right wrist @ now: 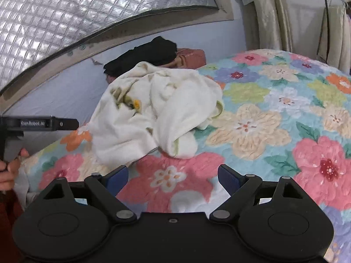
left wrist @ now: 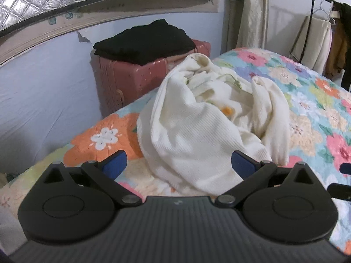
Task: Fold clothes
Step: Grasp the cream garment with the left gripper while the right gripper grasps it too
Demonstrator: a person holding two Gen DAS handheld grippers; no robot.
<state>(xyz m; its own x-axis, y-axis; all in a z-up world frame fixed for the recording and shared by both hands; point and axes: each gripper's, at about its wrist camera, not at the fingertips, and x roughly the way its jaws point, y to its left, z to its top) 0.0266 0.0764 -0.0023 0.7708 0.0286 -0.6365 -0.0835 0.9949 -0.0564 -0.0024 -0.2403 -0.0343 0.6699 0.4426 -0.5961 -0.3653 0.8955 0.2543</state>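
A cream knit garment (left wrist: 197,118) with a small yellow flower detail lies crumpled in a heap on the floral bedspread (left wrist: 318,114). My left gripper (left wrist: 178,164) is open right at the heap's near edge, its blue pads on either side of the cloth without closing on it. In the right wrist view the same garment (right wrist: 153,109) sits further ahead, and my right gripper (right wrist: 173,179) hovers open over a pink flower on the bedspread (right wrist: 274,109), short of the cloth. The left gripper's body (right wrist: 41,123) and a hand (right wrist: 8,171) show at the left edge there.
Beyond the bed's far edge stands a pink suitcase (left wrist: 131,76) with folded black clothes (left wrist: 144,41) stacked on top. A quilted silver window cover (right wrist: 65,22) is above. Curtains (left wrist: 252,11) and a clothes rack (left wrist: 324,32) stand at the right. The bedspread stretches away to the right.
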